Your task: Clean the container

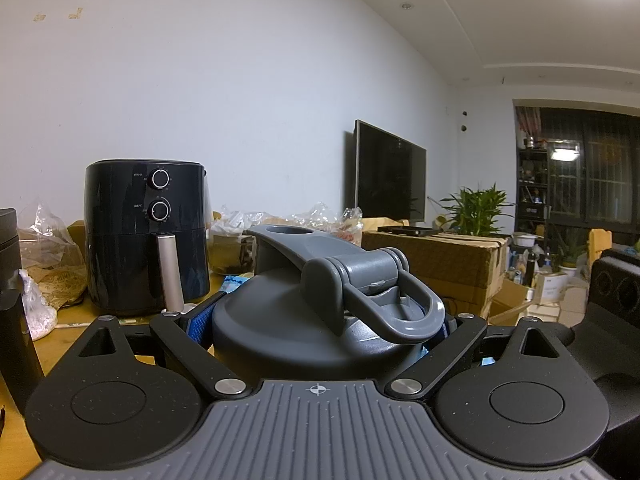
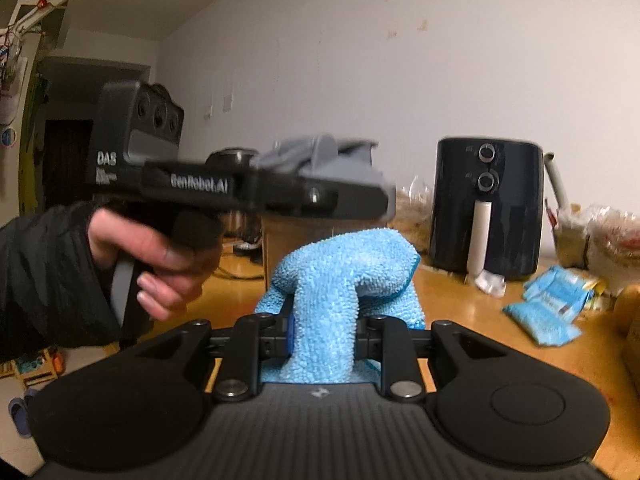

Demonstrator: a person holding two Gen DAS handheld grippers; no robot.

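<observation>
White plaster wall and a warm wooden tabletop (image 2: 472,304) frame both views. Seen from the left wrist camera, the left gripper (image 1: 320,320) has its jaws pressed against the sides of a dark grey plastic container (image 1: 280,328) with a domed lid, a flip cap and a loop handle. The blue pads (image 1: 199,322) bear on the lid's flanks at about 9 and 3 o'clock, so the container sits clamped at the centre of that view, its raised spout cap pointing toward 12 o'clock. Beyond it, at 10 o'clock, stands a black air fryer (image 1: 146,240) with two round dials and a silver handle. Crinkled clear plastic bags (image 1: 44,240) lie to its left, and a brown cardboard box (image 1: 436,264) sits at 2 o'clock below a dark flat television (image 1: 390,172).

From the right wrist camera, the right gripper (image 2: 322,336) pinches a fluffy light blue microfibre cloth (image 2: 340,280) between nearly closed jaws, the cloth bunching upward toward 12 o'clock. Just above the cloth, the left gripper and the grey container appear blurred. A hand (image 2: 152,264) in a dark sleeve grips the handle at 9 o'clock. Blue snack packets (image 2: 548,304) lie on the table at 3 o'clock.
</observation>
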